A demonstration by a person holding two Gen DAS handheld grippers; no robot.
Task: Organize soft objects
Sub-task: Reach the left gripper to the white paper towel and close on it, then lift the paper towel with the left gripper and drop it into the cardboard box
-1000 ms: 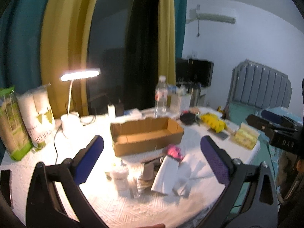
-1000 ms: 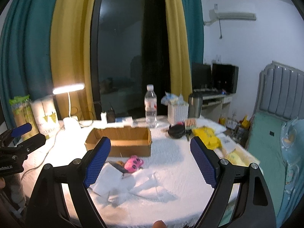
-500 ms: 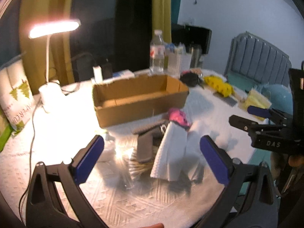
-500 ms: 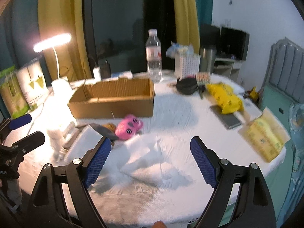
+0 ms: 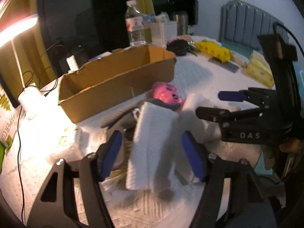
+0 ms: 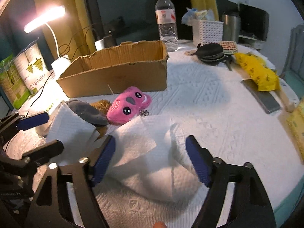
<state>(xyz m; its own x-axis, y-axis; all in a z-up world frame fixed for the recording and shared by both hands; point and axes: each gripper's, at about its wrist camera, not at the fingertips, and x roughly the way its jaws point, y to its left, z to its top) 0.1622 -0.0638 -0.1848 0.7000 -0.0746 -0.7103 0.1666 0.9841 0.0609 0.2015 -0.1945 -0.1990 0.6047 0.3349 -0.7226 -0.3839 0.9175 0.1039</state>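
A pink plush toy lies in front of an open cardboard box, beside a grey soft pad and a brown fuzzy item. White paper towels lie in front. My left gripper is open, its jaws either side of a folded towel. My right gripper is open over a crumpled towel. The pink toy and the box also show in the left wrist view. Each gripper appears in the other's view, the right and the left.
A lit desk lamp, paper-cup packs, a water bottle, a white basket, a black pouch, a yellow packet and a phone ring the white-covered table. Its edge lies right.
Both grippers have moved forward and down toward the pile of towels and toys. The jaws of both now stand closer together than before.
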